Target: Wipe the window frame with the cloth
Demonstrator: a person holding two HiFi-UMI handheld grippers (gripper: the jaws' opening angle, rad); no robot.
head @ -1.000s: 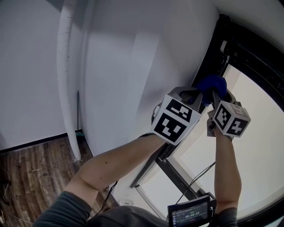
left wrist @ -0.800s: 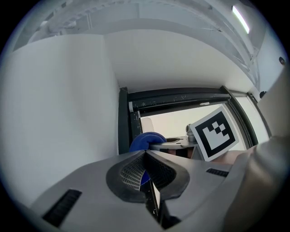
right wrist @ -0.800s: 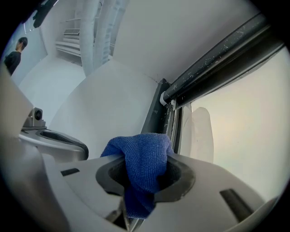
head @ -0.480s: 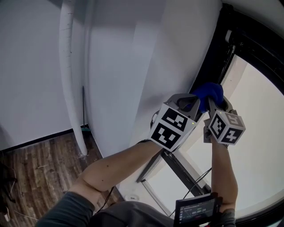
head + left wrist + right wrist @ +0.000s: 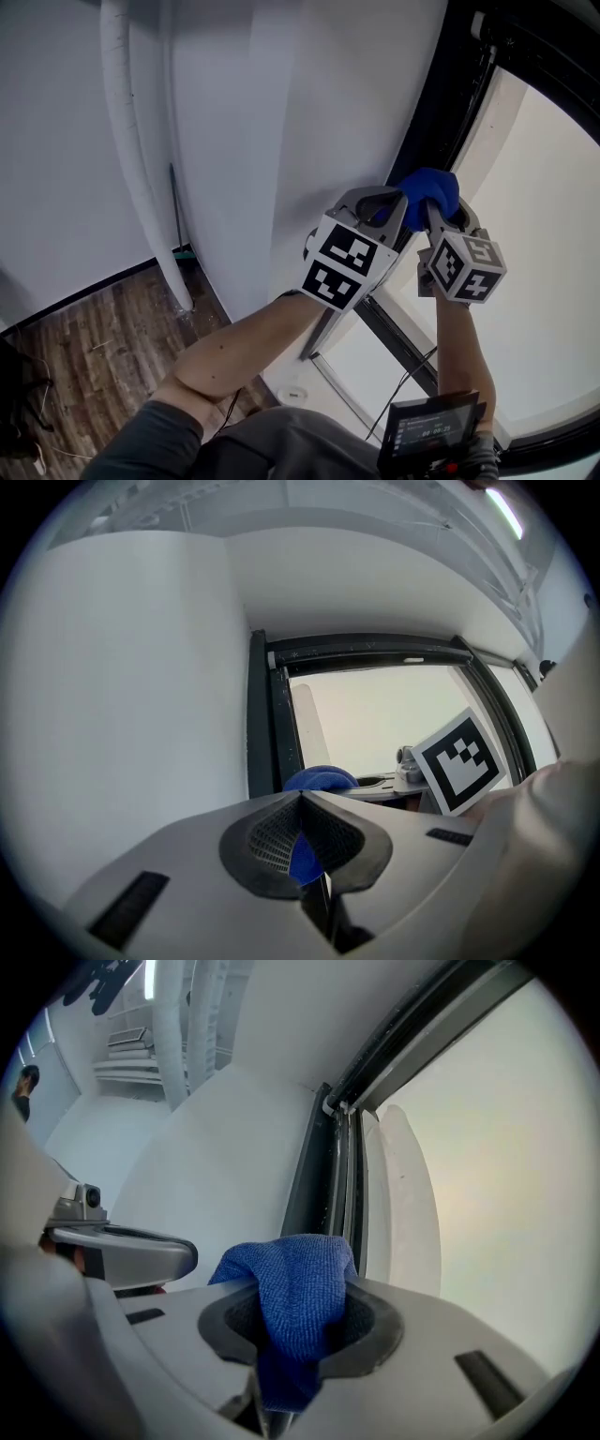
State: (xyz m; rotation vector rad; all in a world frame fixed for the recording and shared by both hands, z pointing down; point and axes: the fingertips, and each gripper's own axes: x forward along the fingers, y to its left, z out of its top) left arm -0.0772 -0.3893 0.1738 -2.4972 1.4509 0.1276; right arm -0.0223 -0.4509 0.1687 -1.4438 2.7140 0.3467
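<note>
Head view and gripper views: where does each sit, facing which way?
Head view: on the head, looking down on both forearms, left gripper, right gripper, blue cloth, window frame.
Left gripper view: on that gripper, facing the frame; the right gripper shows.
Right gripper view: on that gripper, facing up the frame; the left gripper shows.
Shared: all show the cloth, pinched in both grippers.
</note>
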